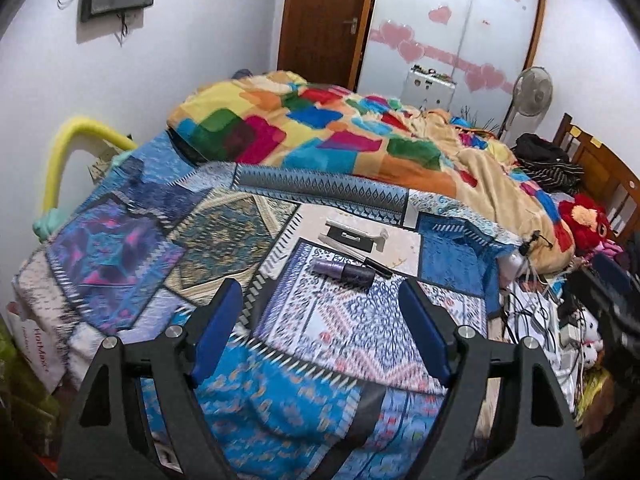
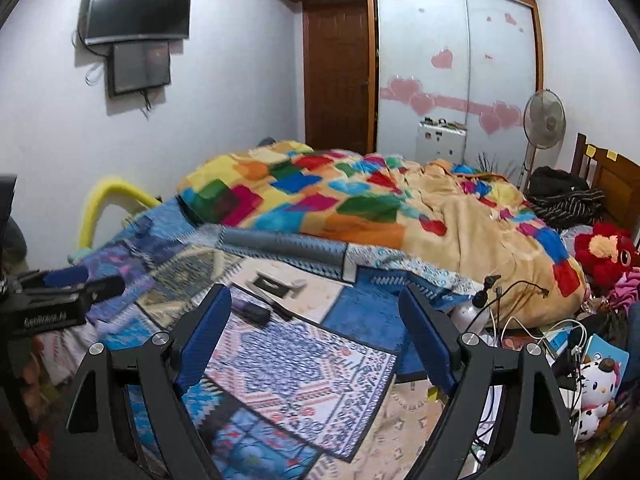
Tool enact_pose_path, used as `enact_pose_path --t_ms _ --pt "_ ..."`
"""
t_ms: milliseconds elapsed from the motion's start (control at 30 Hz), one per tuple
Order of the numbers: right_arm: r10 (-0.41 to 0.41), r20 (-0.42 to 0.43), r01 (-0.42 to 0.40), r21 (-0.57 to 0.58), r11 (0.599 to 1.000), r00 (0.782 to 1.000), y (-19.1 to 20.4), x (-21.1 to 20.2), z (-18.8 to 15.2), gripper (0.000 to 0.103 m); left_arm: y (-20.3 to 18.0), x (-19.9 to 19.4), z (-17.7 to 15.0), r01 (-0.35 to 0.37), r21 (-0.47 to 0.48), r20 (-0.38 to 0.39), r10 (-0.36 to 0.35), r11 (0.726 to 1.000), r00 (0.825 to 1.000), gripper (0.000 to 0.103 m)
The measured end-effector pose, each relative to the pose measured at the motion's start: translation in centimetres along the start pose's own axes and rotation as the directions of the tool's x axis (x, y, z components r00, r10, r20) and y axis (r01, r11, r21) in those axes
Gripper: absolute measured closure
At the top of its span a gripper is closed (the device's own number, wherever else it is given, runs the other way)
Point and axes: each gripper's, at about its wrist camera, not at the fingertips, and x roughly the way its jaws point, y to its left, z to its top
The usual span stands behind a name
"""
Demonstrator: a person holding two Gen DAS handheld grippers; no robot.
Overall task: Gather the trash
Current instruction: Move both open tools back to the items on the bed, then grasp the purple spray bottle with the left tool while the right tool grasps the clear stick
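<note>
Three small items lie together on the patchwork bedspread [image 1: 120, 248]: a purple and dark little bottle [image 1: 343, 271] on its side, a thin black pen-like stick [image 1: 370, 262] just behind it, and a flat white and black package [image 1: 352, 234] farther back. My left gripper [image 1: 319, 286] hovers just short of the bottle, open, with nothing between its blue pads [image 1: 218, 320]. In the right wrist view the same bottle [image 2: 250, 311], stick [image 2: 280, 307] and package [image 2: 272, 282] sit ahead and left. My right gripper [image 2: 314, 292] is open and empty. The left gripper [image 2: 92, 280] shows at that view's left edge.
A rumpled colourful blanket [image 1: 320, 132] covers the far half of the bed. Cables and a white lamp-like object [image 2: 492, 316], plush toys [image 2: 600, 376] and a red plush [image 2: 604, 252] crowd the right side. A yellow foam rail [image 1: 76, 148] stands at the bed's left edge.
</note>
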Motion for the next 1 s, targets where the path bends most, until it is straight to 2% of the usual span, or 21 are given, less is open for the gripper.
enact_pose_path --t_ms 200,333,500,600,733,800,900,967,1000 --pt "-0.021 -0.064 0.020 -0.008 1.000 0.998 -1.4 4.8 -1.4 0.020 -1.1 8.4 0.6 -0.030 -0.035 -0.065 0.028 0.999 0.998 0.023" --pt "-0.018 -0.107 0.017 -0.009 1.000 0.994 -1.9 7.9 -2.1 0.020 -2.3 14.4 0.4 -0.077 -0.010 -0.114 0.076 0.997 0.991 0.023" --pt "-0.004 -0.163 0.001 -0.018 1.000 0.987 -2.3 11.2 -3.4 0.020 -3.4 19.1 0.1 -0.112 -0.019 -0.157 0.107 0.994 0.982 0.023" --pt "0.000 -0.193 -0.007 -0.035 0.999 0.981 -2.3 12.9 -4.0 0.020 -3.7 20.5 -0.2 -0.108 -0.071 -0.171 0.095 0.992 0.981 0.023" --pt "0.011 -0.217 -0.021 -0.043 0.999 0.976 -2.5 14.7 -4.7 0.020 -3.5 21.3 -1.0 -0.149 -0.112 -0.177 0.127 0.983 0.976 0.023" --pt "0.034 -0.230 -0.044 -0.038 0.998 0.972 -2.6 15.6 -4.8 0.020 -2.9 21.1 -1.6 -0.137 -0.158 -0.167 0.111 0.978 0.980 0.023" --pt "0.066 -0.255 -0.078 -0.037 0.996 0.965 -2.3 16.9 -4.7 0.027 -2.2 20.8 -2.0 -0.122 -0.183 -0.156 0.094 0.975 0.983 0.023" --pt "0.095 -0.273 -0.110 -0.043 0.993 0.957 -1.9 17.6 -4.6 0.034 -1.8 20.7 -2.1 -0.127 -0.170 -0.170 0.097 0.977 0.981 0.035" --pt "0.104 -0.276 -0.121 -0.044 0.992 0.955 -1.7 17.9 -4.5 0.035 -1.9 20.7 -2.1 -0.138 -0.149 -0.171 0.112 0.979 0.979 0.044"
